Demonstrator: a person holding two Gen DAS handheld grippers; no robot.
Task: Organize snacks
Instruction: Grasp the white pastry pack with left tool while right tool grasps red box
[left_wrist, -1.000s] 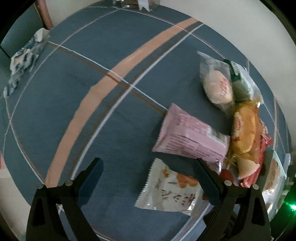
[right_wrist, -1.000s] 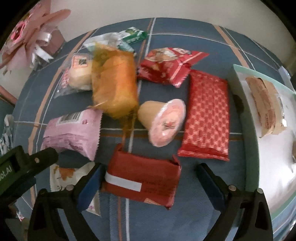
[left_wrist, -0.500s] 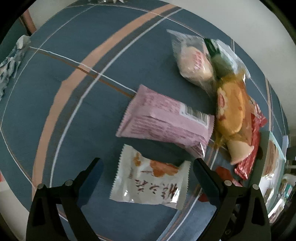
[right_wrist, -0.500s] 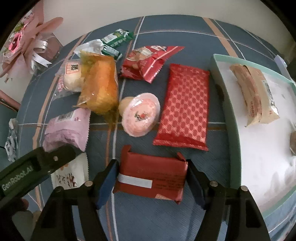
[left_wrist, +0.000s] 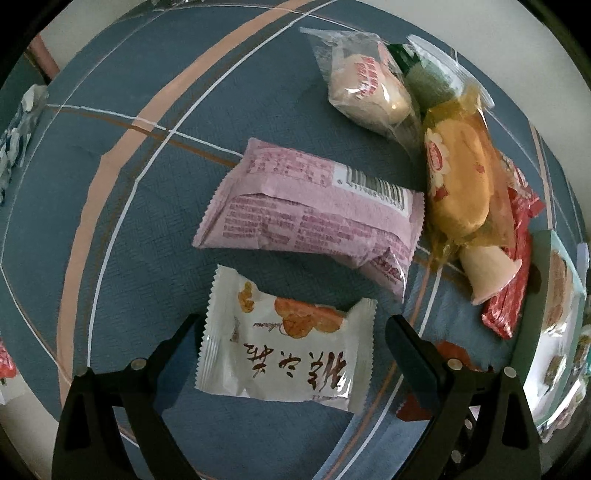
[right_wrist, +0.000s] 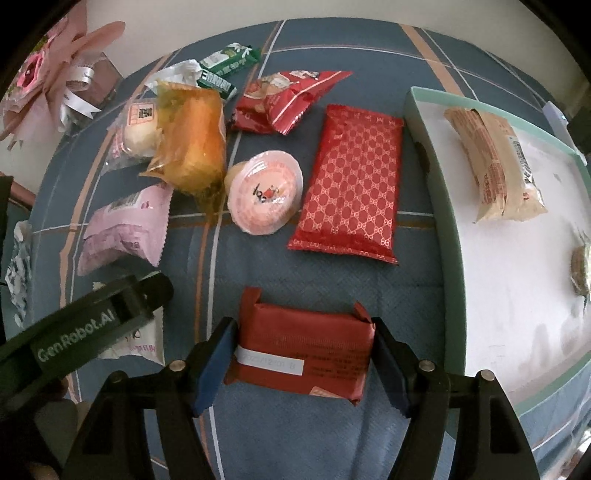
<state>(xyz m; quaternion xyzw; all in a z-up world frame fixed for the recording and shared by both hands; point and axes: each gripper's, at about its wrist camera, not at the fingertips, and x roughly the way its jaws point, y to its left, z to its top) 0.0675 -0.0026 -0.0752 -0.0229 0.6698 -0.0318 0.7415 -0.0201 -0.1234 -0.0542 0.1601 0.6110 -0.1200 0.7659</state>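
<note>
The right gripper (right_wrist: 303, 360) is clamping the red packet (right_wrist: 301, 356) between both pads, while the left gripper (left_wrist: 293, 345) is standing apart, straddling the white packet (left_wrist: 284, 343) untouched.

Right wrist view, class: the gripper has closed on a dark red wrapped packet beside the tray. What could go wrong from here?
The right gripper pinches the dark red packet only by its ends, so it may buckle or slip when lifted. The tray has a raised rim that the packet could catch on. The left gripper, open around the white packet, works close by and could collide.
</note>
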